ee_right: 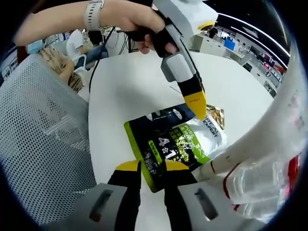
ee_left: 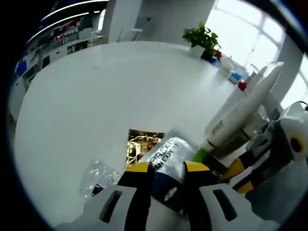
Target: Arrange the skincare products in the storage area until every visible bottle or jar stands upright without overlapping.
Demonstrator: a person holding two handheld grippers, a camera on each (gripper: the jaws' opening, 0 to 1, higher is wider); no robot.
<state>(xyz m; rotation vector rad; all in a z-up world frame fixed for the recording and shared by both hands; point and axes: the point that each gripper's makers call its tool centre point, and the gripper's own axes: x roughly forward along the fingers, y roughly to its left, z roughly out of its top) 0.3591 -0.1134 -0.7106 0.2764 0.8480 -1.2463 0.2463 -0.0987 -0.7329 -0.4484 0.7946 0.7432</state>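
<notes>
- In the left gripper view, the left tool had its yellow-tipped jaws closed on the near edge of a silver and dark sachet printed with "L'OREAL MEN EXPERT".
- A gold foil packet lay on the white desk just beyond the sachet, partly tucked under it.
- A crumpled clear wrapper lay on the desk to the left of the left tool.
- At the right of that view, a white tube with a green cap end pointed toward the sachet; it sat between the jaws of the right tool, though the grip itself was hard to read there.
- A potted plant and a few small items stood at the far edge of the desk.
- In the right gripper view, the right tool showed its jaws narrowly apart, just over the green-edged end of the sachet; whether they held anything I could not tell.
- A person's hand, with a watch on the wrist, held the left tool, whose yellow tip touched the sachet's far edge.
- A grey mesh chair back stood at the left of that view.
</notes>
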